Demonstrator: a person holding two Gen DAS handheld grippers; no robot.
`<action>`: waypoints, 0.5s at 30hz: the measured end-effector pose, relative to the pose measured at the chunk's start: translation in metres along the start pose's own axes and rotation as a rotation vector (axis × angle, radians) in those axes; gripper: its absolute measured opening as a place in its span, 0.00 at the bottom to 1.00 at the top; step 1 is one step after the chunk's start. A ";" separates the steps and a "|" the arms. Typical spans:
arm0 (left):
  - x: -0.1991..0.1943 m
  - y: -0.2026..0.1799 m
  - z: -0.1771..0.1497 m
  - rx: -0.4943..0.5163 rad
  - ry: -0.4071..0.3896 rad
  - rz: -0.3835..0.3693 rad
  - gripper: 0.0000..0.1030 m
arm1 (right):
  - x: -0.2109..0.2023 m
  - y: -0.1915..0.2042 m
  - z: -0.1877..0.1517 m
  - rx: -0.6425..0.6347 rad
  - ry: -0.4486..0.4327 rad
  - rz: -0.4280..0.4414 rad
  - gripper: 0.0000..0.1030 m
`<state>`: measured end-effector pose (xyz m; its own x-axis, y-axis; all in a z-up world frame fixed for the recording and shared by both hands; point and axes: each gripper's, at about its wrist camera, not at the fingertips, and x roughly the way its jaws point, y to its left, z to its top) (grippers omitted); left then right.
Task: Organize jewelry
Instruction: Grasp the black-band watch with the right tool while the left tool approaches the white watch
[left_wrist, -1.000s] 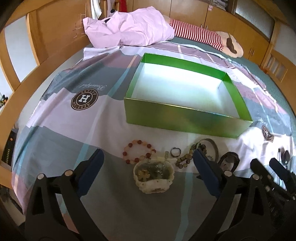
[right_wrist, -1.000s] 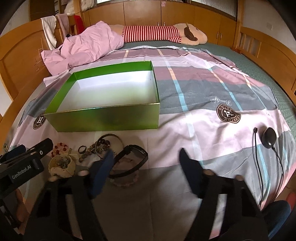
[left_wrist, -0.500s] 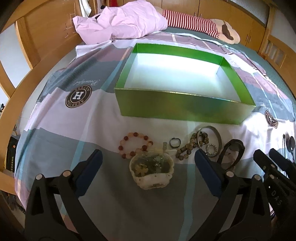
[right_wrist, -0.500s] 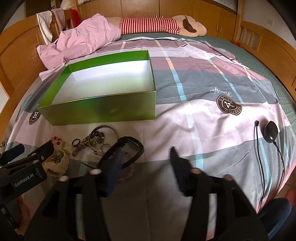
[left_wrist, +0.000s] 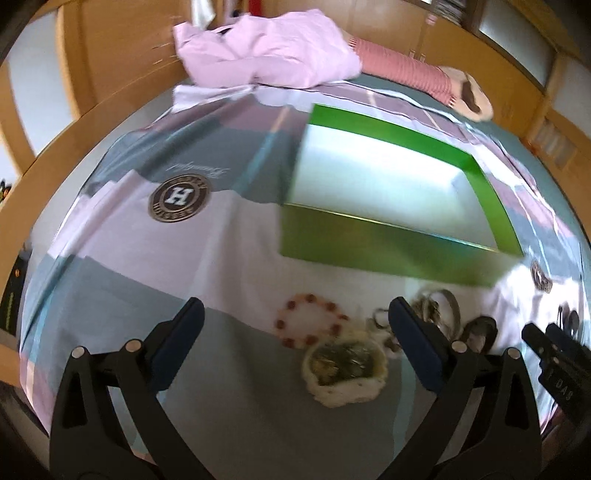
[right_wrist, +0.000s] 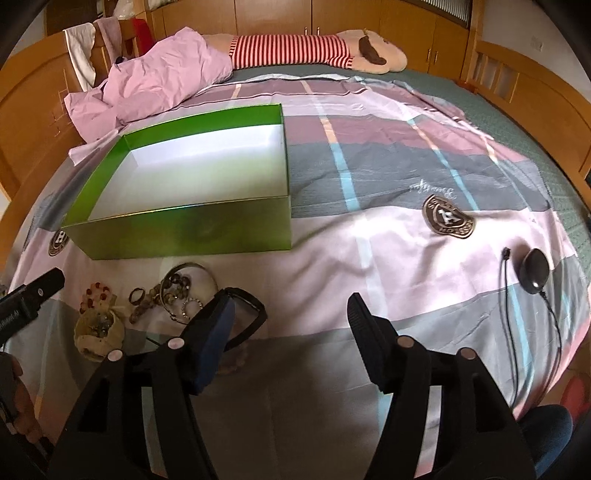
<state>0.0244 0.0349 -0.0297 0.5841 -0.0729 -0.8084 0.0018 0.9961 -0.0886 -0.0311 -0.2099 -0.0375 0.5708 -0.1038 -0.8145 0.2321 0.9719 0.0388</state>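
An empty green box (left_wrist: 384, 243) (right_wrist: 184, 229) stands on the bed. In front of it lies jewelry: a red-and-pink bead bracelet (left_wrist: 312, 325) (right_wrist: 94, 293), a cream shell dish of small pieces (left_wrist: 345, 367) (right_wrist: 98, 330), a small ring (right_wrist: 136, 295), brown beads with a metal bangle (right_wrist: 181, 288) and a black bangle (right_wrist: 245, 314). My left gripper (left_wrist: 293, 336) is open and empty above the bracelet and dish. My right gripper (right_wrist: 290, 323) is open and empty, its left finger over the black bangle. The left gripper's tip shows in the right wrist view (right_wrist: 33, 295).
A patchwork sheet (right_wrist: 369, 251) covers the bed. A black puck with a cable (right_wrist: 533, 271) lies at the right. A pink crumpled blanket (right_wrist: 155, 85) and a striped plush toy (right_wrist: 314, 50) lie at the far end. Wooden bed rails (right_wrist: 517, 92) surround the mattress.
The left wrist view has swung left and blurred, so the jewelry now sits right of centre. The right gripper has edged forward toward the black bangle. Both stay open.
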 end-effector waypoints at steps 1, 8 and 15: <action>0.002 0.001 0.000 0.000 0.007 0.006 0.95 | 0.003 0.002 -0.001 -0.003 0.012 0.009 0.61; 0.019 -0.012 -0.009 0.054 0.095 -0.032 0.84 | 0.031 0.021 -0.009 -0.025 0.088 0.060 0.56; 0.026 -0.003 -0.006 0.040 0.143 -0.085 0.72 | 0.053 0.014 -0.012 0.036 0.144 0.097 0.02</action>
<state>0.0348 0.0301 -0.0539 0.4595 -0.1607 -0.8735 0.0801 0.9870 -0.1394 -0.0066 -0.1991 -0.0873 0.4736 0.0238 -0.8804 0.2111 0.9674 0.1397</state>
